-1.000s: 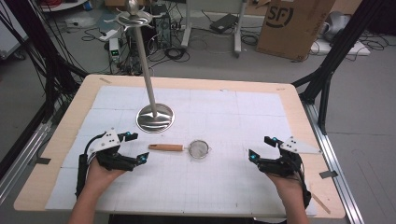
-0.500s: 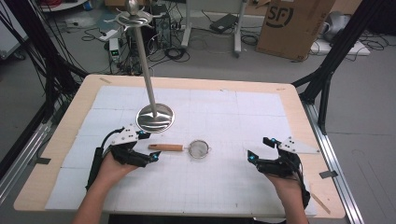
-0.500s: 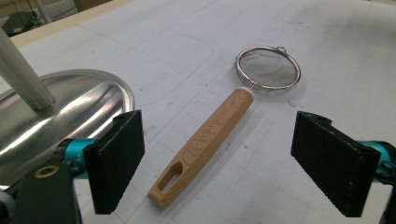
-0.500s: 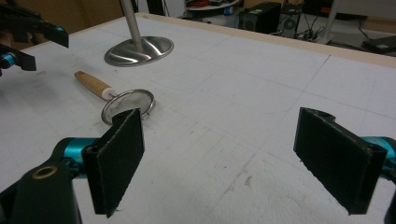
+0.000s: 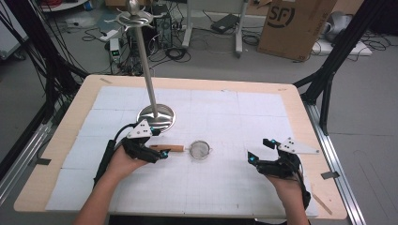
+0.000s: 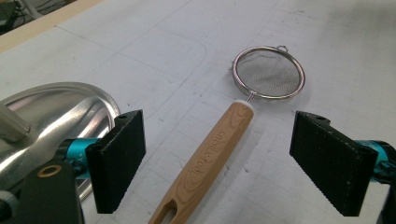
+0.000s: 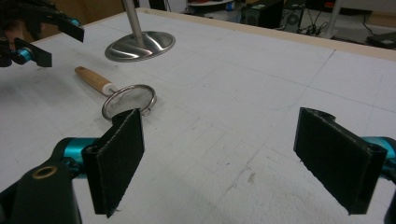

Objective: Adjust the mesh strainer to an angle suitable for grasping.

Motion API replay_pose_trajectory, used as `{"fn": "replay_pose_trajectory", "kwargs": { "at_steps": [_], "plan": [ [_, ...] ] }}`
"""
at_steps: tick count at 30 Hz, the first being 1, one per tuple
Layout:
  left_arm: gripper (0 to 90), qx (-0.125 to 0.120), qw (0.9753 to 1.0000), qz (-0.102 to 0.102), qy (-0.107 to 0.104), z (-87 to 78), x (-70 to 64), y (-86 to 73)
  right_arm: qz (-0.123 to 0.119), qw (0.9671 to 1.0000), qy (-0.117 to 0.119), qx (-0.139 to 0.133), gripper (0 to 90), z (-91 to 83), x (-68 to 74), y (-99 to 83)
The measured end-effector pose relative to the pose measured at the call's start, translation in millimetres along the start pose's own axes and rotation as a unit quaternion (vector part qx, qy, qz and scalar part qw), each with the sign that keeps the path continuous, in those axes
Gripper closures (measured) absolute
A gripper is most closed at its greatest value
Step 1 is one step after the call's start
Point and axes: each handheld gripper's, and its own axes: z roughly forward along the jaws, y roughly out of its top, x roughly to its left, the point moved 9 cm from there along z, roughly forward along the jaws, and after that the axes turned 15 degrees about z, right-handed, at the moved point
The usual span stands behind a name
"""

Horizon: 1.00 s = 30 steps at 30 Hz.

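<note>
One strainer (image 6: 268, 73) is seen on the worktop (image 5: 225, 112) — its wooden handle (image 6: 210, 156) lies between the wide-open jaws of the left tongs (image 6: 229, 163), ungripped. The right tongs (image 5: 256, 152) are held open and empty, well apart — one steel stand (image 5: 155, 116) is counted.

High view looks down from above—both gripper views sit low (sharing the strainer (image 6: 268, 73)).

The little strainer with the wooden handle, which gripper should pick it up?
Probably the left gripper: its open jaws already straddle the wooden handle of the strainer. The right gripper is open too, but sits well off to the side.
</note>
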Motion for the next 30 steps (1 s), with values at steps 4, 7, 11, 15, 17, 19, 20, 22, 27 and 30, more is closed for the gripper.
{"fn": "replay_pose_trajectory", "kwargs": {
  "at_steps": [4, 7, 11, 15, 17, 19, 20, 22, 27, 30],
  "plan": [
    [19.0, 0.027, 0.9996, 0.001, -0.006, 9.7, -1.4, 2.9, 0.001, 1.0000, -0.001, 0.003, 15.0, 1.0, -0.2, -1.2],
    [19.1, 0.029, 0.9995, 0.000, -0.014, 17.2, -1.4, 8.2, 0.001, 1.0000, 0.000, 0.008, 15.0, 2.3, 0.5, -2.9],
    [19.5, 0.055, 0.9983, 0.001, -0.021, 29.1, -1.8, 5.1, 0.000, 1.0000, 0.000, 0.008, 15.0, 3.0, 0.3, -3.0],
    [21.6, 0.084, 0.9962, -0.002, -0.021, 33.0, -2.7, -1.4, 0.003, 0.9999, 0.001, 0.012, 15.0, 3.1, 0.0, -4.1],
    [22.1, 0.087, 0.9959, 0.000, -0.024, 34.8, -3.4, -2.3, 0.002, 0.9999, 0.002, 0.014, 15.0, 3.9, 0.0, -4.9],
    [22.4, 0.088, 0.9958, 0.002, -0.025, 36.5, -3.3, -2.9, 0.002, 0.9998, 0.001, 0.017, 15.0, 4.6, 0.6, -5.8],
    [22.6, 0.090, 0.9956, 0.002, -0.026, 36.7, -3.1, -3.7, 0.001, 0.9999, 0.002, 0.017, 15.0, 5.1, 0.8, -5.9],
    [22.6, 0.098, 0.9948, 0.002, -0.029, 38.1, -2.8, -7.2, 0.000, 0.9998, 0.001, 0.019, 15.0, 5.5, 0.9, -6.5],
    [22.6, 0.122, 0.9918, 0.008, -0.040, 44.0, -4.1, -16.8, 0.002, 0.9998, 0.000, 0.021, 15.0, 6.6, 0.7, -8.0],
    [23.9, 0.130, 0.9904, 0.007, -0.046, 46.8, -5.6, -20.7, -0.001, 0.9997, 0.000, 0.023, 15.0, 7.4, 0.6, -8.5]
  ]
}}
